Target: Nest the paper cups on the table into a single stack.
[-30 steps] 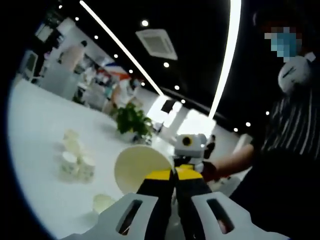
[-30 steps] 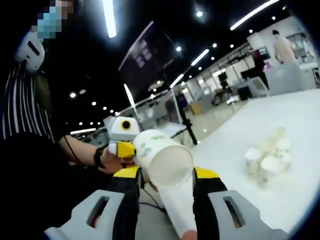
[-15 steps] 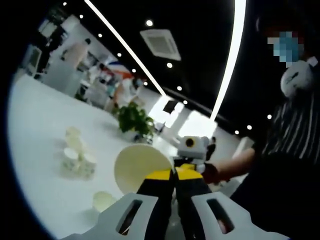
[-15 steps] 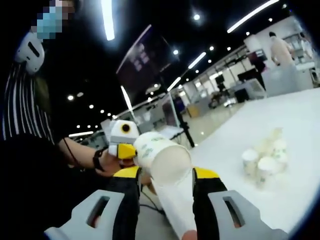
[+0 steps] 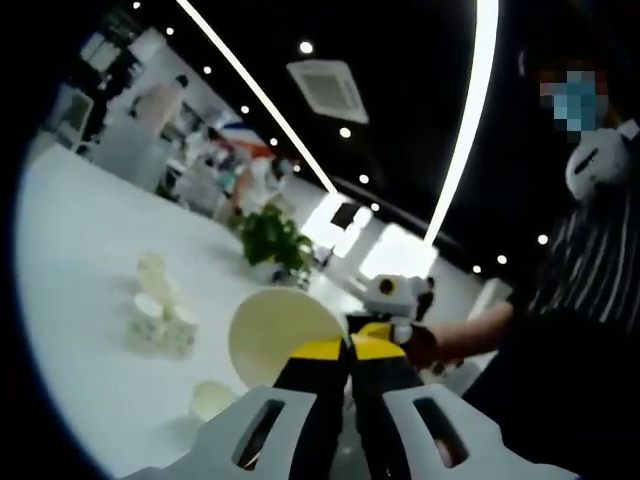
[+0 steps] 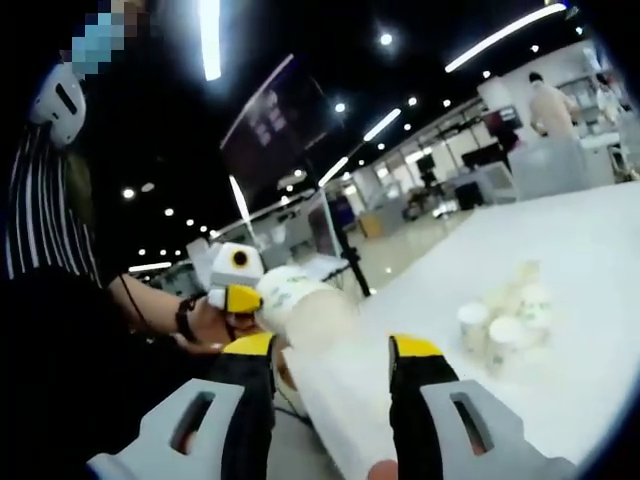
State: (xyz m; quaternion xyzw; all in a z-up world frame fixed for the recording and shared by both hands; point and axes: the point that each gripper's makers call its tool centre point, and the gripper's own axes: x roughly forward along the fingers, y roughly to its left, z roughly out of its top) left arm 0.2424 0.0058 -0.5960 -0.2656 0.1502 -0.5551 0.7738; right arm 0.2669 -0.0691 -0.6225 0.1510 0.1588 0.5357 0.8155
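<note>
My left tool [image 5: 349, 352] is pinching a cream cup [image 5: 278, 335] by its rim, mouth facing me. My right tool [image 6: 330, 360] is hanging unclenched; more cups [image 6: 500, 328] are clustering on the counter [image 6: 580, 260].

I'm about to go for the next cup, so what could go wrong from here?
The left gripper pinches its paper cup only at the rim, so it may crumple or slip. The open right gripper could knock over the close-packed cluster of cups when reaching in. A lone cup sits near the table's edge.
</note>
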